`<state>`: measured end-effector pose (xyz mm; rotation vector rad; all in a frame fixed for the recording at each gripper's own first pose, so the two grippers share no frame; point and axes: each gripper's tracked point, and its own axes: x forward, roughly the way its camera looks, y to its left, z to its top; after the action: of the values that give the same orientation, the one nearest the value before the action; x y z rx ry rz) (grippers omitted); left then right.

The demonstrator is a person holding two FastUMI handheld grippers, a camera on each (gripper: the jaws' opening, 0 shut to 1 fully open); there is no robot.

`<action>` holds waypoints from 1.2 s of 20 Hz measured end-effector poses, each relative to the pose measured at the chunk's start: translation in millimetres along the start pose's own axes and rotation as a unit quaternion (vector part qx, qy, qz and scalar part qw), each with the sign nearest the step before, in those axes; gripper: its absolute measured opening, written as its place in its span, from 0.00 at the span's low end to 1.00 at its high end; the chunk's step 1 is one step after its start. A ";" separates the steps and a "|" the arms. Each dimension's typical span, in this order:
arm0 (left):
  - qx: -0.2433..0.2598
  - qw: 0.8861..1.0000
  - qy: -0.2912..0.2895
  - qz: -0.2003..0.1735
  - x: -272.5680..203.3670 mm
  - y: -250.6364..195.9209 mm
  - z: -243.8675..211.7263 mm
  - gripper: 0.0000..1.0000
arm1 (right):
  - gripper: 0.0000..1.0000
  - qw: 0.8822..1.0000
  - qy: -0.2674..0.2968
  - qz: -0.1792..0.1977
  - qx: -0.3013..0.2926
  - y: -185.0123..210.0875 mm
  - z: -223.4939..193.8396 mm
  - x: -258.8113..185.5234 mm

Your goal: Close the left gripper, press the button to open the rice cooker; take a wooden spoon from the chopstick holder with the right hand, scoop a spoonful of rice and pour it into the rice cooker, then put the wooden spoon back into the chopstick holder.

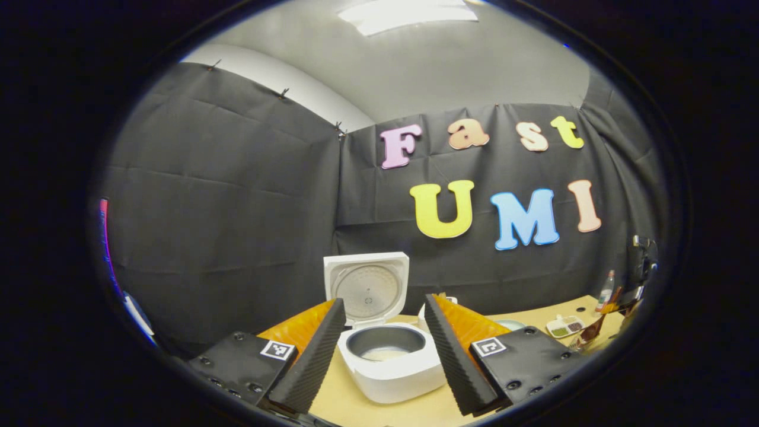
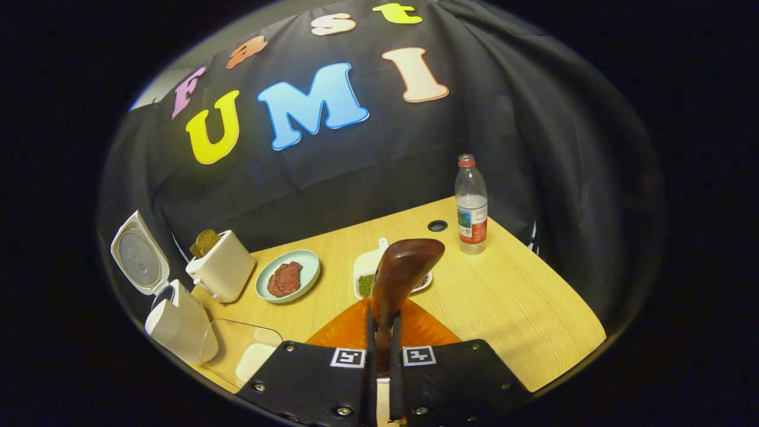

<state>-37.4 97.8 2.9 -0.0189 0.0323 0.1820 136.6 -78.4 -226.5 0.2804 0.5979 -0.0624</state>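
The white rice cooker (image 1: 391,370) stands open with its lid (image 1: 366,287) upright, and something pale lies at the bottom of its grey pot (image 1: 385,343). My left gripper (image 1: 384,303) is open, hanging just in front of the cooker with nothing between its fingers. My right gripper (image 2: 382,314) is shut on the dark wooden spoon (image 2: 406,267), whose bowl points up and away. The cooker (image 2: 175,320) sits at the far left of the right gripper view, beside the white chopstick holder (image 2: 222,270). A clear container of rice (image 2: 246,353) lies in front of them.
On the wooden table (image 2: 510,296) are a pale green plate of red food (image 2: 287,276), a white divided dish (image 2: 367,276) partly behind the spoon, and a water bottle (image 2: 471,204) at the back right. A cable hole (image 2: 437,225) lies near the bottle.
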 end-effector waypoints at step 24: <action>-0.031 0.999 0.025 -0.022 26.4 92.8 -41.8 0.93 | 0.08 0.997 -0.029 0.054 -0.037 147.9 -19.5 -38.7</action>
<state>-29.6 193.0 -41.3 -0.0863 0.0755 0.1377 114.4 68.2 -184.3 0.2382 0.5259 0.0545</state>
